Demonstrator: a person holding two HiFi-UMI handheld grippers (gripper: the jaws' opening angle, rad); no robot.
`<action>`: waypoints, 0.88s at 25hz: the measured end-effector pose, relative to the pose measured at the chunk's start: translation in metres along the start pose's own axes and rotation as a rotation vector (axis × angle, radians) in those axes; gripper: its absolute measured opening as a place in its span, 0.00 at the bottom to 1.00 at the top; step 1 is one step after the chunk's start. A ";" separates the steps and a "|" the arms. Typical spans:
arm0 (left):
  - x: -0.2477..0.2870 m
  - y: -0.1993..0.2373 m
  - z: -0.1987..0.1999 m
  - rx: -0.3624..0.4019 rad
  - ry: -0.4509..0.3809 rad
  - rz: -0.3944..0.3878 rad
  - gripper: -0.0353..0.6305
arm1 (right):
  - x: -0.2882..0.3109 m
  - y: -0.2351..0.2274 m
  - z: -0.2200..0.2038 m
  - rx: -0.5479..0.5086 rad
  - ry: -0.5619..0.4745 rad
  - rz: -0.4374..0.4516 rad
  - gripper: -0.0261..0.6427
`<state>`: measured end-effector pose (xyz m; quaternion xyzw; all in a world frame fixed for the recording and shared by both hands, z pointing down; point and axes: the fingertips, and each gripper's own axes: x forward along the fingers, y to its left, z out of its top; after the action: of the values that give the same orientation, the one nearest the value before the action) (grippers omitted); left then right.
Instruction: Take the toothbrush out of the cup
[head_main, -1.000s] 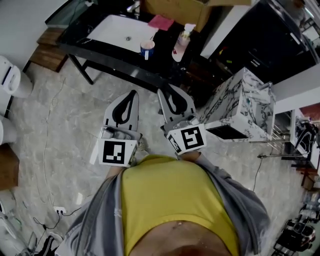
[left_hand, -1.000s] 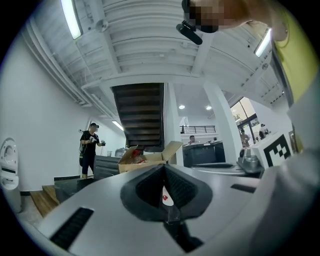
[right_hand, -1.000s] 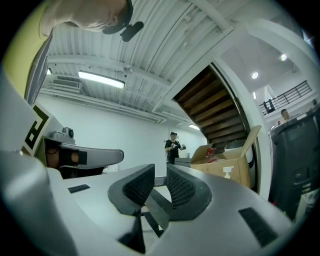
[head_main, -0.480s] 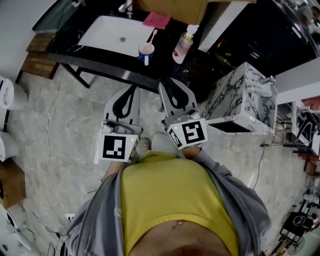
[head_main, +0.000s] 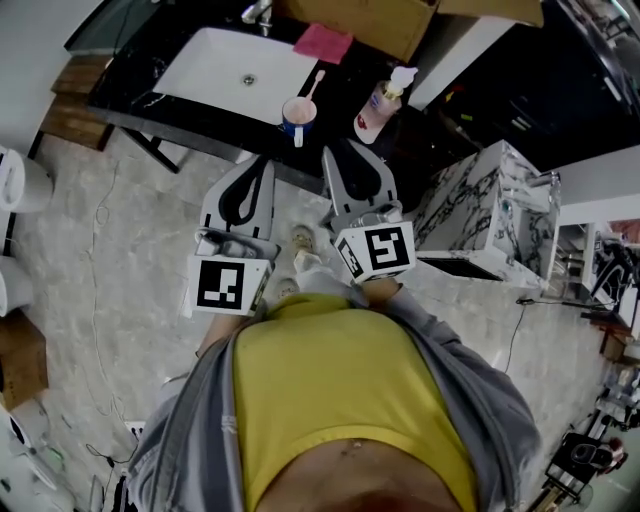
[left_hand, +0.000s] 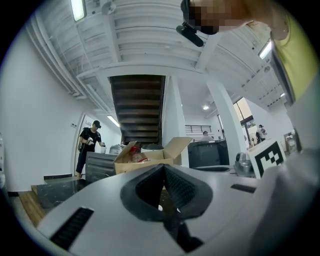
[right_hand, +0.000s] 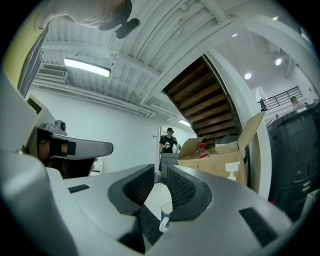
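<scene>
Both hand-held grippers have neared the blue handled cup on the black counter, where the pale plastic toothbrush still leans. The left hand-held gripper is closed and empty. The right hand-held gripper is opening, with nothing gripped. Striking the cup's rim may topple it.

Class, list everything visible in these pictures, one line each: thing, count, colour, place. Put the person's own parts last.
counter: one, black, top of head view
sink: one, white, set in counter
cloth: one, pink, beside sink
cup: one, blue, counter's front edge
toothbrush: one, pale, standing in cup
pump bottle: one, white and red, right of cup
cardboard box: one, brown, behind counter
cabinet: one, marbled, right of counter
left gripper: one, grey, shut, empty
right gripper: one, grey, jaws opening, empty
</scene>
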<state>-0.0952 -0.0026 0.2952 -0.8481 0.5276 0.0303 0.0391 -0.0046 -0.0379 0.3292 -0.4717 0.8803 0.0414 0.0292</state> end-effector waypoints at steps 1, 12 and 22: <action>0.008 0.003 -0.001 -0.002 0.002 -0.003 0.05 | 0.009 -0.006 -0.003 0.003 0.003 0.002 0.17; 0.097 0.034 -0.022 -0.004 0.025 0.049 0.05 | 0.094 -0.067 -0.056 0.018 0.089 0.065 0.18; 0.141 0.053 -0.043 0.018 0.074 0.108 0.05 | 0.138 -0.092 -0.125 0.156 0.203 0.113 0.20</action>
<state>-0.0797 -0.1560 0.3229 -0.8184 0.5741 -0.0038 0.0256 -0.0057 -0.2161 0.4367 -0.4196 0.9044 -0.0734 -0.0256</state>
